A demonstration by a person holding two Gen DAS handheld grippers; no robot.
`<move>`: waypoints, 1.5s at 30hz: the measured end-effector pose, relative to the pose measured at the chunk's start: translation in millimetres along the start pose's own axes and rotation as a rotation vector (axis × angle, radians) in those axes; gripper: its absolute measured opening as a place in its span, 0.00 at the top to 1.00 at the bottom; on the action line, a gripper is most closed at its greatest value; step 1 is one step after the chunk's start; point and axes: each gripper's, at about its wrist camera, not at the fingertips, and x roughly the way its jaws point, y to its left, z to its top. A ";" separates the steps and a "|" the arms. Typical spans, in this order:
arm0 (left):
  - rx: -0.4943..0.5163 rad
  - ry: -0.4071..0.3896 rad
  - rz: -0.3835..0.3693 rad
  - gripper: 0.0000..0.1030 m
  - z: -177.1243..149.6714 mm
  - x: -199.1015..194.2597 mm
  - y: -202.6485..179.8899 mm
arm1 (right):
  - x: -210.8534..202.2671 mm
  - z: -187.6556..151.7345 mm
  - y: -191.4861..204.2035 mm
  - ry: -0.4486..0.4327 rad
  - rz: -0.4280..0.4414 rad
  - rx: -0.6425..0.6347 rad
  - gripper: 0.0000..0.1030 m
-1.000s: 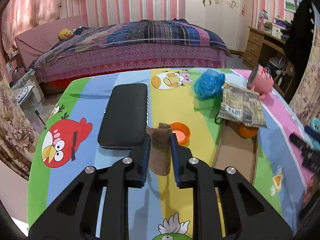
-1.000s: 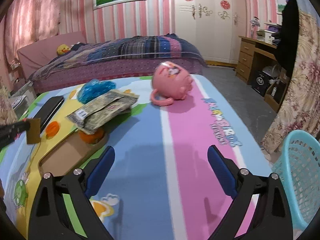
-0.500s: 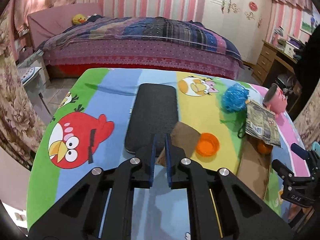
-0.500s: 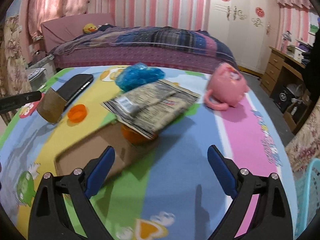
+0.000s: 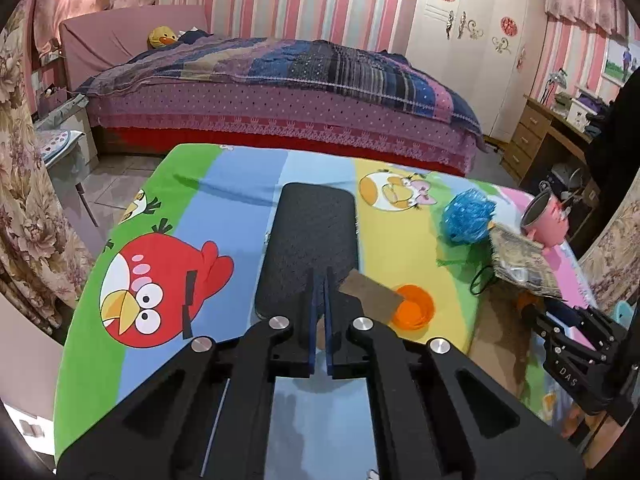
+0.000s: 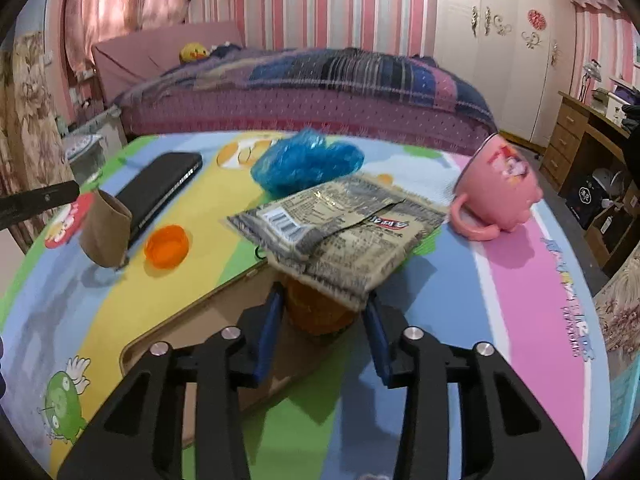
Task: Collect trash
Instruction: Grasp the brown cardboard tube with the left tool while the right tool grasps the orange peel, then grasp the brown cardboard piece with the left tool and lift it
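Note:
My left gripper [image 5: 319, 280] is shut on the edge of a brown cardboard tube [image 5: 374, 297], held over the table; the tube also shows in the right wrist view [image 6: 105, 236]. My right gripper [image 6: 325, 308] is open, its fingers either side of an orange cap-like object [image 6: 316, 312] that sits under an empty snack wrapper [image 6: 340, 220]. An orange bottle cap [image 6: 167, 246] lies on the cloth, and a crumpled blue plastic bag [image 6: 306, 162] lies behind the wrapper. A flat cardboard sheet [image 6: 208, 336] lies under the right gripper.
A black case [image 5: 310, 240] lies mid-table. A pink mug [image 6: 498, 190] lies on its side at the right. The table has a colourful cartoon cloth [image 5: 168, 280]. A bed [image 5: 280, 96] stands behind, a wooden desk [image 5: 540, 136] at the right.
My left gripper closed on the cardboard tube and lifted it, tilting it right. My right gripper swung left, moved in over the cardboard sheet and narrowed around the orange object under the wrapper.

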 end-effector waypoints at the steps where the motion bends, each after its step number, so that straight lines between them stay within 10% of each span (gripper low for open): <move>1: -0.004 -0.002 -0.009 1.00 0.7 -2.0 -0.8 | -4.5 -0.4 -1.4 -0.005 -0.003 -0.004 0.65; 14: 0.070 -0.026 0.009 1.00 -1.0 -18.2 -18.1 | -67.9 -33.6 -49.8 -0.006 -0.057 0.080 0.65; 19: 0.082 0.007 0.066 0.42 -12.3 -12.6 -5.1 | -78.5 -44.0 -69.9 -0.013 -0.094 0.124 0.65; 26: 0.058 0.038 0.031 0.37 -20.3 3.3 3.0 | -71.1 -44.8 -76.9 -0.004 -0.077 0.142 0.65; 32: 0.114 0.037 0.032 0.38 -25.9 20.5 -21.2 | -66.6 -41.8 -73.6 -0.008 -0.080 0.131 0.65; 41: 0.135 0.061 0.002 0.96 -27.1 27.8 -34.4 | -66.4 -39.8 -73.6 -0.020 -0.080 0.141 0.65; 45: 0.118 0.062 -0.027 1.00 -26.4 24.2 -36.4 | -67.1 -39.0 -76.5 -0.029 -0.078 0.159 0.65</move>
